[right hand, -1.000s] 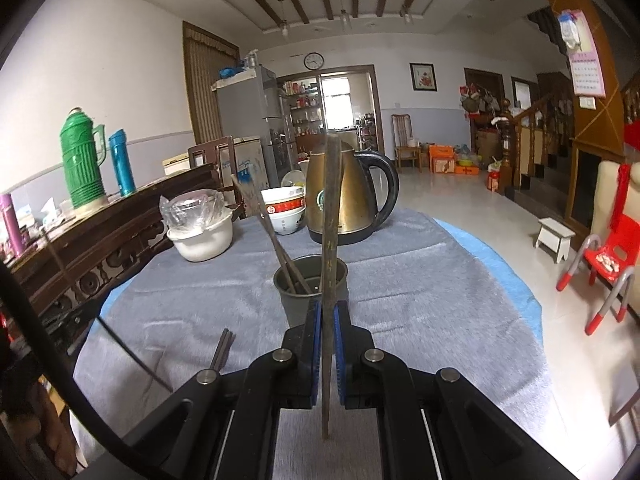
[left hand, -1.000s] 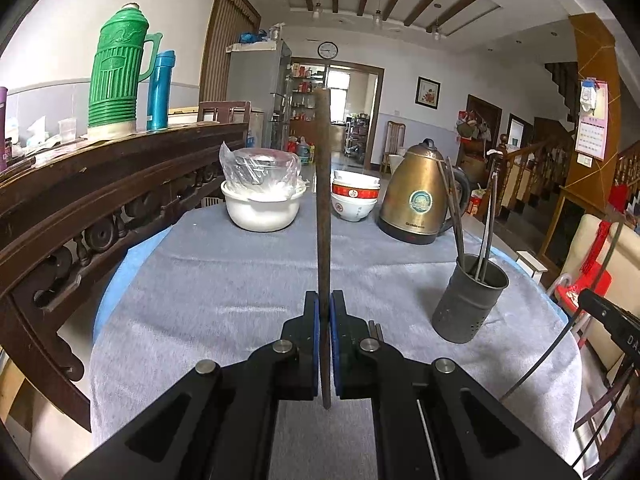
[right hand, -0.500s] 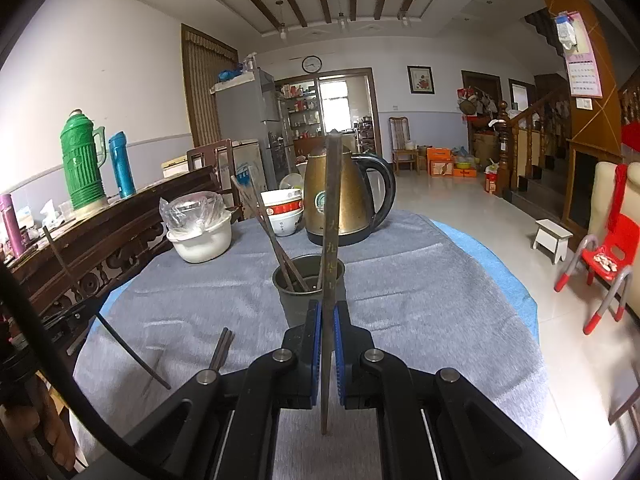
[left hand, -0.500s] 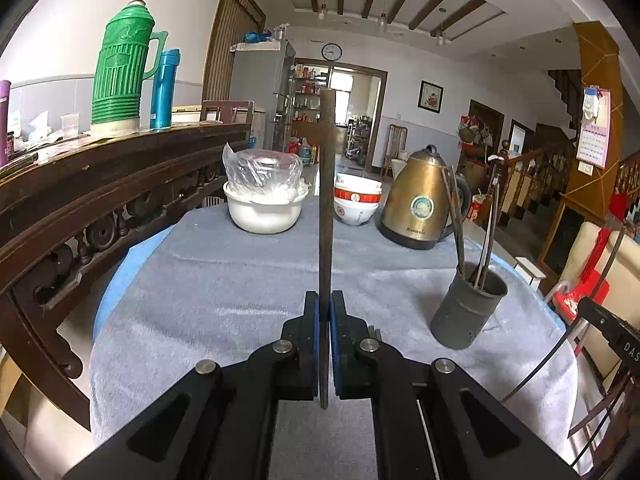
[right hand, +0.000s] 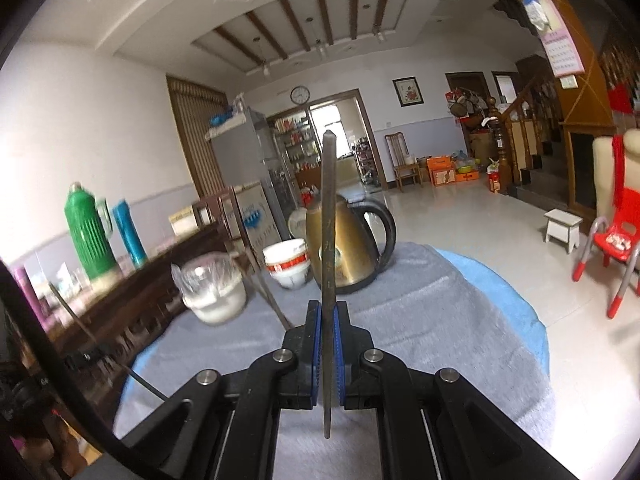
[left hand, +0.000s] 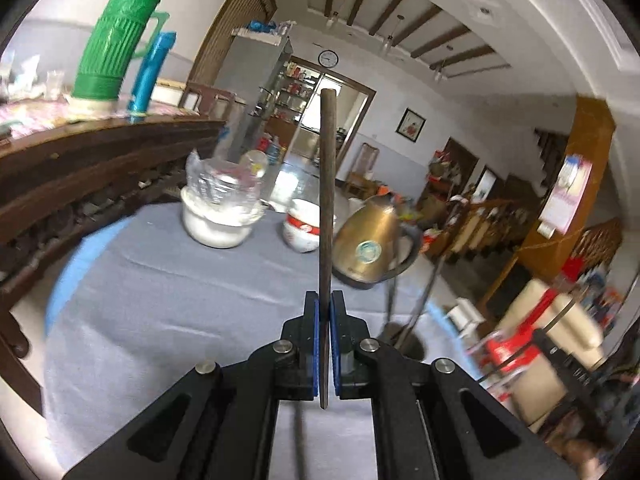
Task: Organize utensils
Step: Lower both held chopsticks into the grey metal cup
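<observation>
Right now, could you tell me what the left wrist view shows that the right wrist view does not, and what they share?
Only the left wrist view shows the grey utensil holder with sticks in it, low right of the left tool.

Only the right wrist view shows a white stool and a red chair on the floor.

Both show a chopstick clamped upright in a shut tool, the right tool likewise, plus the gold kettle, white pot and green thermos.
</observation>
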Available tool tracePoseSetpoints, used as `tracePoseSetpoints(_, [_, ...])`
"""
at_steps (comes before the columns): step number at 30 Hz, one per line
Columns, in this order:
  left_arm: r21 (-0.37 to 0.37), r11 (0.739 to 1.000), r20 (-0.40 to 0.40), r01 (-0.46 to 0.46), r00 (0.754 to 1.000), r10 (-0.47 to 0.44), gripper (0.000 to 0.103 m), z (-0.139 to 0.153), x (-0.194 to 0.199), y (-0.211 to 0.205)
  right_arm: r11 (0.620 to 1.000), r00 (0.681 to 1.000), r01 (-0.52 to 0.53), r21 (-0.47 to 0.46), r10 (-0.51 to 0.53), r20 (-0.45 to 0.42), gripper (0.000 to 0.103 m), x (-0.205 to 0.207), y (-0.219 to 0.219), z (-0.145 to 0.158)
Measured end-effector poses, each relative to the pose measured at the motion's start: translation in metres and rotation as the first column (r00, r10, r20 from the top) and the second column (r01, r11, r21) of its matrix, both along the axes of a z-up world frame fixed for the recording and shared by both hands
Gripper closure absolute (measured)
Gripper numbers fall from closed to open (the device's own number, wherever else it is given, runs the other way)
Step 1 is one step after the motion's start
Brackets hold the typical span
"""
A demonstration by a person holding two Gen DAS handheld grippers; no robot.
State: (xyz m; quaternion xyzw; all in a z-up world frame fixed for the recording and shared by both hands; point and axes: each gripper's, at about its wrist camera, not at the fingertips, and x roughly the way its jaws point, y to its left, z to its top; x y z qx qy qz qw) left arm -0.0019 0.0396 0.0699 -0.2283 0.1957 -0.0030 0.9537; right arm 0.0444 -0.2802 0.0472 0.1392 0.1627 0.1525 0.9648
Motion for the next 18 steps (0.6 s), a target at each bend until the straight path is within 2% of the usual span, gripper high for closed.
tracePoseSetpoints(3, [-0.048,0.999,0.021,0.01,1.0,-0.009,0.098,0.01,0.012,-0.003,0.999,0.999,0.017,0.03,-0.018,0.036,0.097,0.002,-0.006,0.012])
tracePoseSetpoints(6, [-0.064,0.998,0.049,0.019,0.999,-0.015,0.098,0.021,0.029,-0.013,0.998,0.998,0.027,0.053,-0.03,0.064,0.097,0.007,-0.008,0.022])
tracePoseSetpoints(13, [-0.048,0.998,0.061,0.035,0.998,-0.032,0.098,0.029,0.07,-0.041,0.998,0.993,0.036,0.047,-0.041,0.112,0.097,0.036,0.005,0.038])
tracePoseSetpoints(18, [-0.015,0.998,0.036,0.053,0.998,-0.053,0.098,0.021,0.095,-0.061,0.999,0.994,0.038,0.022,-0.04,0.102,0.097,0.059,0.016,0.032])
